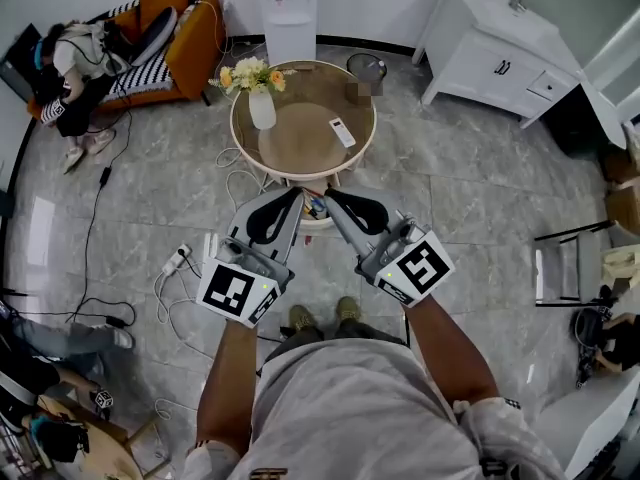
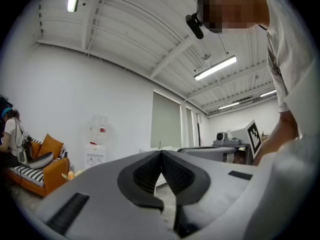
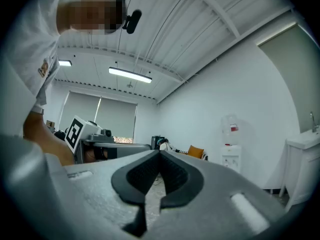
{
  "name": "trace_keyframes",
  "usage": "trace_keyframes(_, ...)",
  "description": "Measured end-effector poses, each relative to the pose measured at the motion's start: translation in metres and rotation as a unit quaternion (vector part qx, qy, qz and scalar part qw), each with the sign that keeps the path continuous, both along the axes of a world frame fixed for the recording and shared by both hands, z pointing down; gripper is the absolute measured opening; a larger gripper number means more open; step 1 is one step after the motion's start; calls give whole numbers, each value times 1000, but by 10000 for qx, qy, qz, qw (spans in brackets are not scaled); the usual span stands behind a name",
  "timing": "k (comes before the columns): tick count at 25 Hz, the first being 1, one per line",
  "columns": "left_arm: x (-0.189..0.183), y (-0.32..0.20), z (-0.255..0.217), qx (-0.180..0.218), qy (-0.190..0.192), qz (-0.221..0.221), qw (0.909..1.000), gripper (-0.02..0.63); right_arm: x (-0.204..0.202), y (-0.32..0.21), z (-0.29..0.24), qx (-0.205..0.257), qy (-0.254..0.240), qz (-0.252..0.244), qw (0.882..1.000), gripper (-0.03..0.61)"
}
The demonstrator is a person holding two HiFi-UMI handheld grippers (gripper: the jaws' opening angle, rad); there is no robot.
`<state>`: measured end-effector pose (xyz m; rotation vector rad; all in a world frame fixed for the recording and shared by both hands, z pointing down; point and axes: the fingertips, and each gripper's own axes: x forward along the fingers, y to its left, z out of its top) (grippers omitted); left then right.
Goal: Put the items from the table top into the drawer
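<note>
A round table [image 1: 245, 140] with a brown glass top stands ahead of me in the head view. On it are a white vase of yellow flowers [image 1: 261, 107] and a white remote [image 1: 342, 131]. Under its near rim a small compartment with colourful things [image 1: 316, 207] shows; I cannot tell whether it is a drawer. My left gripper [image 1: 296, 195] and right gripper [image 1: 331, 197] are held side by side, level, just short of the table's near edge. Both are shut with nothing between the jaws. In the left gripper view [image 2: 161, 153] and the right gripper view [image 3: 160, 153] the pads meet at the tip.
An orange sofa [image 1: 182, 40] with a seated person [image 1: 72, 66] is at the far left. A water dispenser [image 1: 290, 13] and a bin [image 1: 367, 66] stand behind the table, a white cabinet [image 1: 492, 56] at far right. A power strip [image 1: 176, 259] and cables lie on the floor to my left.
</note>
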<state>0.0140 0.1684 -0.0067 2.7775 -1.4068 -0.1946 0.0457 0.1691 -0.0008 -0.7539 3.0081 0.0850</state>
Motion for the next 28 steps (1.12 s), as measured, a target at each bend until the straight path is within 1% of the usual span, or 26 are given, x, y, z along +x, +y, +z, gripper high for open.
trace_keyframes(9,-24,-1,8,116,0,138,9998,0,-17,-5,8,-6,191,380,9991,0)
trace_keyframes(16,-49,-9,18,118,41,260,9996,0,-35,-12,19,-32,430,702,9966,0)
trace_keyframes(22,-61,-24,28,68,76,241,9997,0,-34,-28,33,-118,593,929,9938,1)
trace_keyframes(28,-62,-45,41,61,-12,282,9996,0,-31,-53,48,-135,715,1050,9918,2)
